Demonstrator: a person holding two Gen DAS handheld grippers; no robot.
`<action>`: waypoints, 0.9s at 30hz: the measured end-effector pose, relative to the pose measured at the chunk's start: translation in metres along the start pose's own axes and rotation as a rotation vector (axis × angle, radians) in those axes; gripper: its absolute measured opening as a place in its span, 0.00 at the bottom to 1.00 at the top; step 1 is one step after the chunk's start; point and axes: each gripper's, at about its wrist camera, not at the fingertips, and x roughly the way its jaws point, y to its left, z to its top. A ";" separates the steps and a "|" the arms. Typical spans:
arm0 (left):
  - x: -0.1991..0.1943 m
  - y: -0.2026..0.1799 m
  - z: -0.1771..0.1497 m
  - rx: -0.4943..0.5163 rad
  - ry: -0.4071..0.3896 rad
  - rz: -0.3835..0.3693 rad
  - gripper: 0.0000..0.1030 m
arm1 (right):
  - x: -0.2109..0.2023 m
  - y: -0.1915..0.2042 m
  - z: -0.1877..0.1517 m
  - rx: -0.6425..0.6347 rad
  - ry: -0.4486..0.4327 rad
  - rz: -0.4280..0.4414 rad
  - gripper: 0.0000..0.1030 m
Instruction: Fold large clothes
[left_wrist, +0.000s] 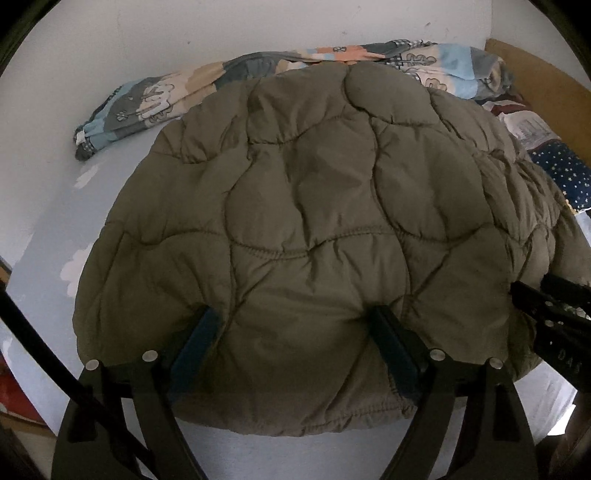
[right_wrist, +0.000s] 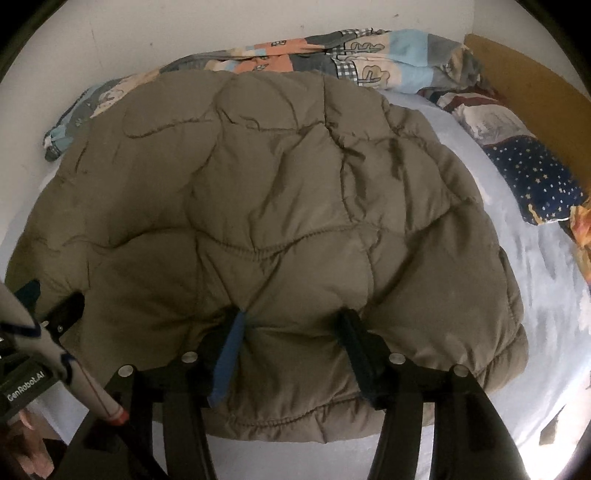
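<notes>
A large olive quilted padded jacket (left_wrist: 314, 221) lies spread on the pale blue bed sheet (left_wrist: 44, 206); it also fills the right wrist view (right_wrist: 266, 206). My left gripper (left_wrist: 295, 314) is open, its fingers pressed into the jacket's near hem with padding bulging between them. My right gripper (right_wrist: 291, 317) is open the same way on the near hem further right. The right gripper shows at the right edge of the left wrist view (left_wrist: 546, 306), and the left gripper at the left edge of the right wrist view (right_wrist: 48, 314).
A patterned patchwork blanket (left_wrist: 166, 99) is bunched along the white wall behind the jacket. A dark blue starred pillow (right_wrist: 535, 177) and a brown headboard (right_wrist: 532, 81) are at the far right. Bare sheet (right_wrist: 546, 295) lies right of the jacket.
</notes>
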 end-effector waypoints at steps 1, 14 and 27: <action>-0.001 -0.001 -0.001 -0.003 -0.003 -0.001 0.83 | 0.000 0.001 -0.001 -0.007 -0.003 -0.007 0.58; -0.023 0.011 -0.018 -0.045 -0.005 -0.026 0.83 | -0.042 -0.004 -0.023 0.019 -0.095 0.026 0.58; -0.069 0.016 -0.031 -0.041 -0.110 0.000 0.83 | -0.032 -0.008 -0.034 0.040 -0.046 0.014 0.61</action>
